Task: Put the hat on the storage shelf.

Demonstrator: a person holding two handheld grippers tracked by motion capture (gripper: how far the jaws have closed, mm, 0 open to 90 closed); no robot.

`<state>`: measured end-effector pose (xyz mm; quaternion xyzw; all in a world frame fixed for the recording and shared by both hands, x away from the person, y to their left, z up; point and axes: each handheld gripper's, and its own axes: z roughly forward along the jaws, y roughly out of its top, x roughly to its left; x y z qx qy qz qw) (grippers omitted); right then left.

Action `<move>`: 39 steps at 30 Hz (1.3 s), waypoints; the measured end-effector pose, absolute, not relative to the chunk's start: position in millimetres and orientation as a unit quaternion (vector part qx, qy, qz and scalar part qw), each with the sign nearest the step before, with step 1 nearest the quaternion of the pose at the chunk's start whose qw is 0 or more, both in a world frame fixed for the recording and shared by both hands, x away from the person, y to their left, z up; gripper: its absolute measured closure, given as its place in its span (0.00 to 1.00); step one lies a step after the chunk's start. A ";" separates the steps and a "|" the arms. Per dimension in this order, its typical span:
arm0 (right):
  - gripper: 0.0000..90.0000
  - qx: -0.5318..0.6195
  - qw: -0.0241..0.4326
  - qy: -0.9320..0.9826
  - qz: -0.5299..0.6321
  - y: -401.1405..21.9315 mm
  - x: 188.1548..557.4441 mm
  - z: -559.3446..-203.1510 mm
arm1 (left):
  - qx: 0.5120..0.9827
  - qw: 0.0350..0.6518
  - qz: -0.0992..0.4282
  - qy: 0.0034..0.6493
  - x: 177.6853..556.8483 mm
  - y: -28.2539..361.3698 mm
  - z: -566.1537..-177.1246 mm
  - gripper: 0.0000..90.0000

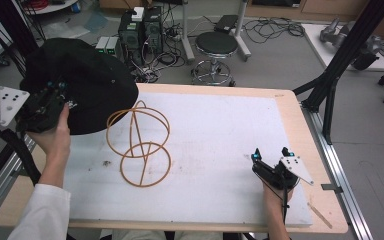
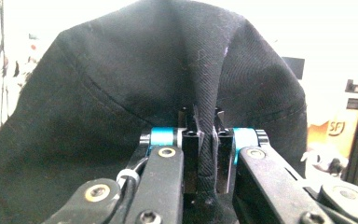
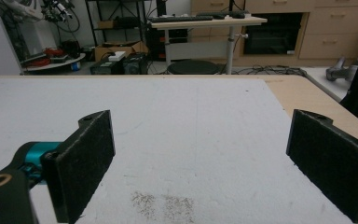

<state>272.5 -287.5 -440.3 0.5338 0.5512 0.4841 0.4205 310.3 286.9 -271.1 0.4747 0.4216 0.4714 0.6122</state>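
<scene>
Left gripper [image 1: 62,102] is at the far left, raised off the table, jaws pinched tight on a fold of the black hat [image 1: 80,82]. In the left gripper view the hat [image 2: 121,84] cloth runs straight down between the two jaws and bulges out above them. Hat hangs in the air over the far-left corner of the white mat [image 1: 220,150], its near edge just overlapping the mat from above.

Wire stand [image 1: 140,145] sits on the mat, left of centre, just right of the hat: two tan rings, one low and flat, one upright above it. Can't tell if hat and stand touch; they look just apart.

Right gripper [image 1: 271,152] rests low on the mat, near right, jaws spread wide with only bare mat [image 3: 191,140] between the pads [image 3: 91,158].
</scene>
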 end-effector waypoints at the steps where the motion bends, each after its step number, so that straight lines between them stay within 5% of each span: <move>1: 0.08 0.533 0.420 0.552 0.484 -287.5 272.5 -440.2 | 0.472 0.614 0.475 0.417 308.4 287.0 -266.7 0.96; 21: 0.08 0.530 0.422 0.554 0.484 -286.9 272.1 -440.0 | 0.457 0.731 0.391 0.322 280.6 297.1 -211.8 0.96; 39: 0.08 0.526 0.425 0.553 0.486 -286.1 271.7 -439.8 | 0.541 0.767 0.259 0.225 290.7 282.0 -210.1 0.96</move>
